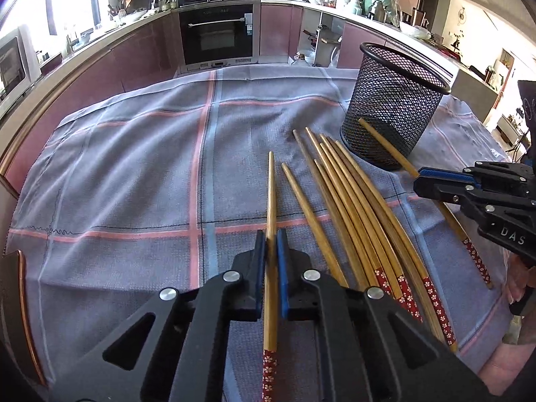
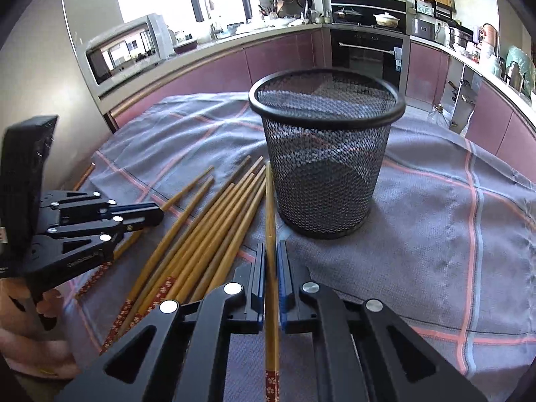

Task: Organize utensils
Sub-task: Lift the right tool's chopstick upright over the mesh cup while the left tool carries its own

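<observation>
Several bamboo chopsticks [image 1: 351, 207] with red flowered ends lie fanned on the checked cloth, left of a black mesh holder [image 1: 392, 104]. My left gripper [image 1: 271, 238] is shut on one chopstick [image 1: 272, 194] at the left of the pile. My right gripper [image 2: 272, 251] is shut on another chopstick [image 2: 270, 207] whose tip points at the base of the mesh holder [image 2: 325, 154]. The pile [image 2: 207, 224] lies to its left. The right gripper shows in the left wrist view [image 1: 418, 181], the left gripper in the right wrist view [image 2: 157, 214]. The holder looks empty.
A grey cloth [image 1: 134, 174] with pink and blue stripes covers the table. Kitchen counters and an oven [image 1: 216, 31] stand beyond the far edge. A microwave [image 2: 124, 53] stands at the left in the right wrist view.
</observation>
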Available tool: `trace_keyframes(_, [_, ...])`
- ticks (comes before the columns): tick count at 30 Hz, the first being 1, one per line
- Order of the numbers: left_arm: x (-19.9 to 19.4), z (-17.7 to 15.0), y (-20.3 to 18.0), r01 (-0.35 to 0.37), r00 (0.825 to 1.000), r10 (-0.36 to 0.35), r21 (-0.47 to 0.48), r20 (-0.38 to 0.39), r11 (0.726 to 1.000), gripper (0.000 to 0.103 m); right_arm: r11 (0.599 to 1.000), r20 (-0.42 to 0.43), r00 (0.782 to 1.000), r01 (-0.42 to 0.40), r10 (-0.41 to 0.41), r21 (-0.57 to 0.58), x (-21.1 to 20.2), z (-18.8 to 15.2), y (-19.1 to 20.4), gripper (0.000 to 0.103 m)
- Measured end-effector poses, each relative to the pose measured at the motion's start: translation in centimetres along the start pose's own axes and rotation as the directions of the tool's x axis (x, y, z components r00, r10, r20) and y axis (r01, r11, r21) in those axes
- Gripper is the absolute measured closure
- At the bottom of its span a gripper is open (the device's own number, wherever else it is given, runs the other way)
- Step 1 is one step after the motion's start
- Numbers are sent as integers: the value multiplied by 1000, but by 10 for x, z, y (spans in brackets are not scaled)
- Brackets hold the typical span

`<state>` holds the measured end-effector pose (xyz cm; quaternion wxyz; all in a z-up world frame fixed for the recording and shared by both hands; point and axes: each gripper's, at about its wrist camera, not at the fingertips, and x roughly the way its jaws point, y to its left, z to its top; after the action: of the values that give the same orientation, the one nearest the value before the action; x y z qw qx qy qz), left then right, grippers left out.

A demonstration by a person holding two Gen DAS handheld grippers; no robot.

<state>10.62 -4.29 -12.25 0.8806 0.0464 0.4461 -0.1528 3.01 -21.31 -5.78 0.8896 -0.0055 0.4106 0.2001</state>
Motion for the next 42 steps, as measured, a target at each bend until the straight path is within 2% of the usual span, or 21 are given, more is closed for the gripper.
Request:
trace_keyframes(5, [-12,2,4,3,1000,-3,-4,18,1000,95,999,65,997,-39,39,-12,-25,8,2,98])
trace_keyframes(9, [-33,8,10,64,996,-63,-15,62,998,95,998,141,988,-63,64,-12,-49,18,1,98])
trace_keyframes(13, [-66,18,13,124,983,-121,-10,139,992,95,996,219,972,-83,86,-23,-71,29,2,98])
trace_keyframes(19, [-115,31,15,209,945,-203,3,256,978,95,995,303,947,-99,103,-29,-96,43,-3,98])
trace_keyframes(26, [-165,58,16,287,881,-273,24,386,958,96,994,373,921,-98,110,-50,-118,66,-8,98])
trace_keyframes(29, [-180,75,10,321,856,-308,39,415,946,96,994,401,910,-89,105,-61,-127,75,-9,98])
trace_keyframes(37, [-207,126,-27,335,817,-345,107,462,936,96,997,479,874,-66,80,-46,-148,106,-29,98])
trace_keyframes(39, [-210,138,-36,327,811,-344,121,474,937,96,998,487,871,-51,62,-35,-148,113,-37,98])
trace_keyframes(42, [-210,152,-47,342,808,-362,130,466,931,96,999,473,880,-34,37,-15,-139,119,-49,98])
